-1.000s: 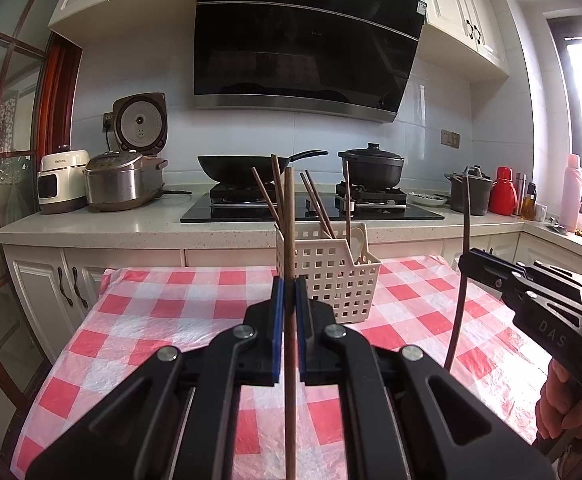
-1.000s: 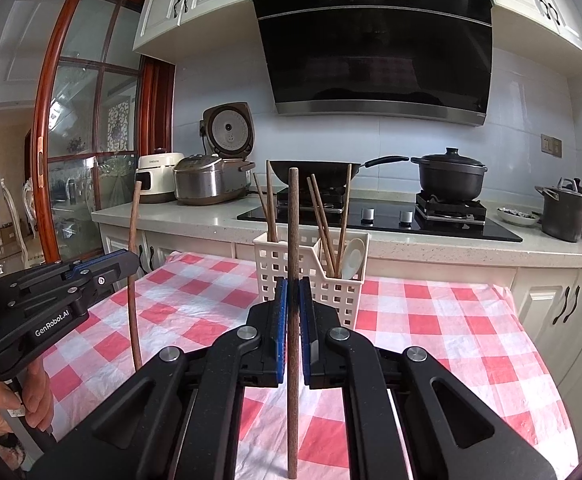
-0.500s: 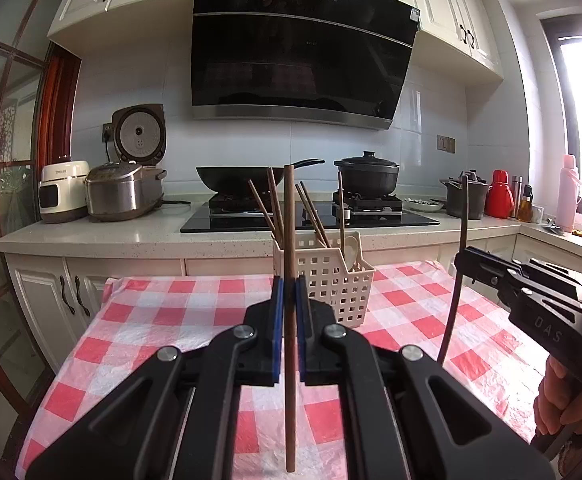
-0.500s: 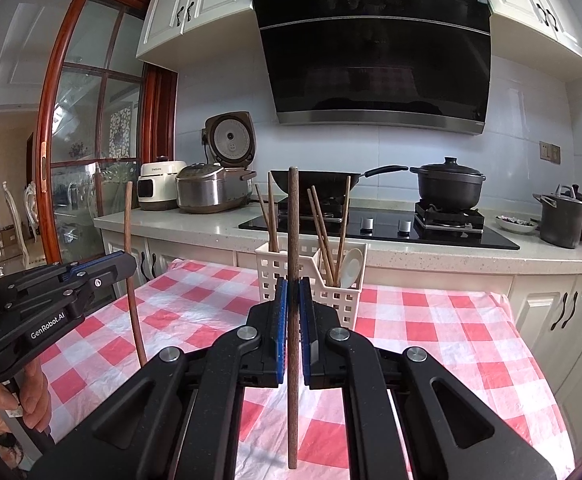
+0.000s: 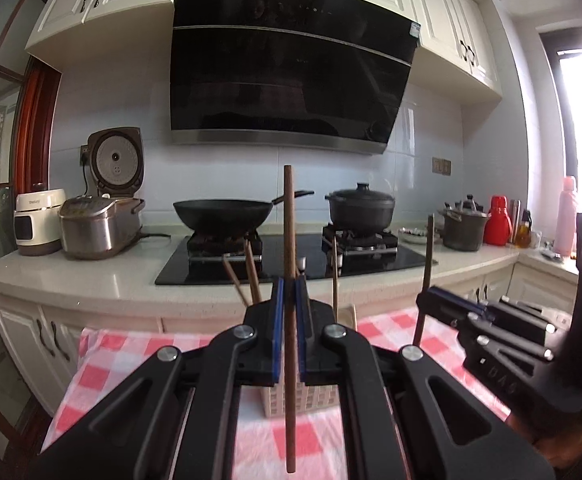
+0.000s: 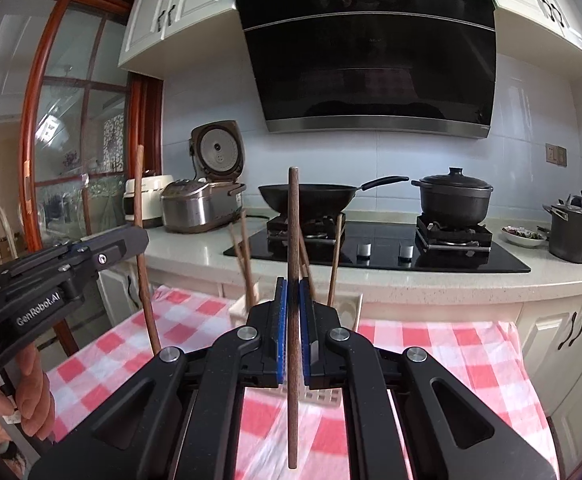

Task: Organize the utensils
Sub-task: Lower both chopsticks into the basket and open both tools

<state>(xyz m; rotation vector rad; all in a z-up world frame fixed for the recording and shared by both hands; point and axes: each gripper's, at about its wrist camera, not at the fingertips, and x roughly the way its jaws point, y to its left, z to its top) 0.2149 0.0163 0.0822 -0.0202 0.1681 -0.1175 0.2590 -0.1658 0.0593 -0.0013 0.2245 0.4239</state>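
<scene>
My left gripper (image 5: 289, 294) is shut on a brown chopstick (image 5: 289, 220) that stands upright between its blue pads. Just behind and below it stands the white lattice basket (image 5: 319, 398), mostly hidden by the jaws, with several chopsticks (image 5: 253, 276) leaning in it. My right gripper (image 6: 293, 294) is likewise shut on an upright brown chopstick (image 6: 293, 216), with the basket (image 6: 238, 310) right behind it. Each gripper shows in the other's view: the right gripper (image 5: 427, 300) with its chopstick (image 5: 429, 248), the left gripper (image 6: 137, 240) with its chopstick (image 6: 143, 280).
The basket stands on a table with a red-and-white checked cloth (image 6: 431, 344). Behind runs a counter (image 5: 91, 284) with a stove, a black wok (image 5: 223, 212), a lidded pot (image 6: 455, 196) and a rice cooker (image 5: 99, 224). A hand (image 6: 31, 396) holds the left gripper's handle.
Both grippers have risen and moved forward toward the basket with their chopsticks still held. The basket now sits lower and nearer, largely hidden behind the jaws.
</scene>
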